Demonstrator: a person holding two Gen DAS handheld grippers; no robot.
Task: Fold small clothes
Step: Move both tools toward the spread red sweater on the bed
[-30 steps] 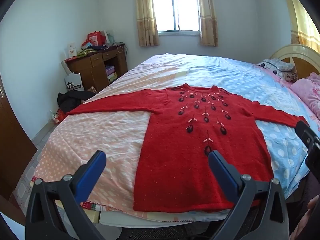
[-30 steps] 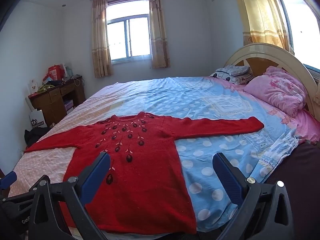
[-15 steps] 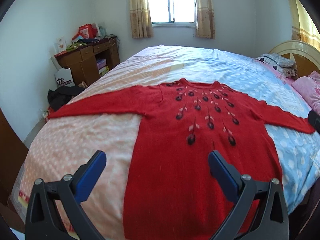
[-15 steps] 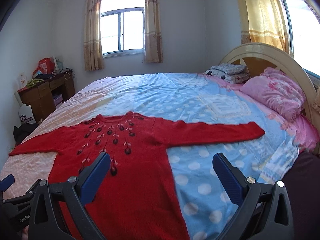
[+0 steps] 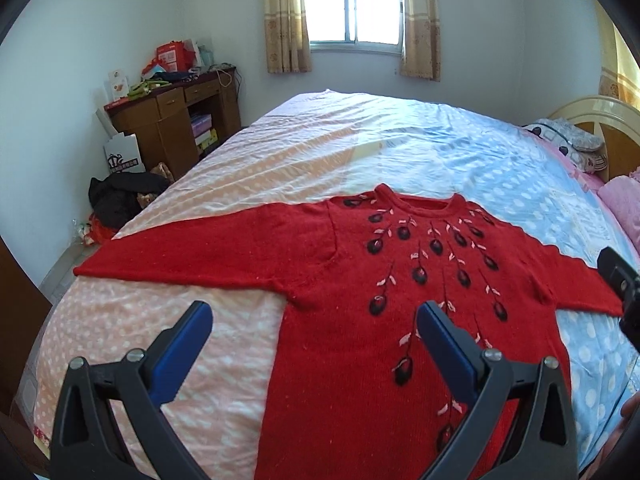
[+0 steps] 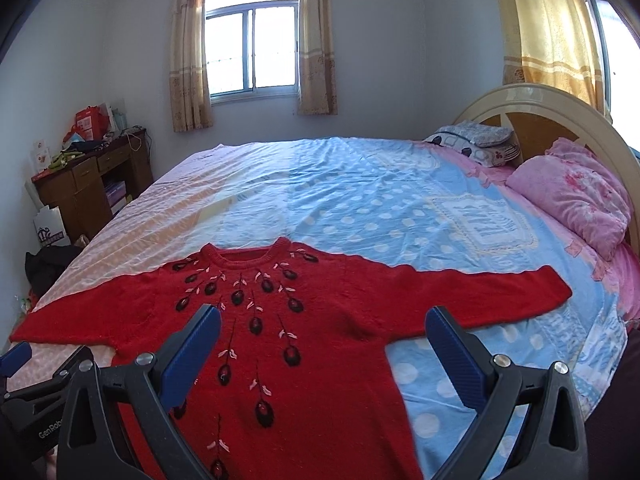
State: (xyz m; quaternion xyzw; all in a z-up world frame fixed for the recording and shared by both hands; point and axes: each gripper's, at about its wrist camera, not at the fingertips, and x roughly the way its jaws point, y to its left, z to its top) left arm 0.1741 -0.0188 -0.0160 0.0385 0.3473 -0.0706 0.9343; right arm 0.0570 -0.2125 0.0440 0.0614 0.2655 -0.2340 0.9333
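A red knitted sweater (image 5: 360,288) with dark embroidered buds lies flat and face up on the bed, both sleeves spread out sideways; it also fills the lower half of the right wrist view (image 6: 320,320). My left gripper (image 5: 314,320) hovers open above the sweater's left side, below its left sleeve (image 5: 192,256). My right gripper (image 6: 323,324) hovers open over the chest, near the right sleeve (image 6: 480,296). Nothing is between either pair of blue pads. The right gripper's tip (image 5: 618,276) shows at the left wrist view's right edge.
The bed (image 6: 360,200) has a pink and blue dotted sheet. Pink pillows (image 6: 572,196) and a curved headboard (image 6: 540,108) stand on the right. A wooden desk (image 5: 176,120) with clutter, a paper bag and dark clothes on the floor (image 5: 120,196) lie to the left.
Both grippers have moved forward over the bed toward the sweater's chest and sleeves, so the sweater looks larger and its hem has left view. Both stay open.
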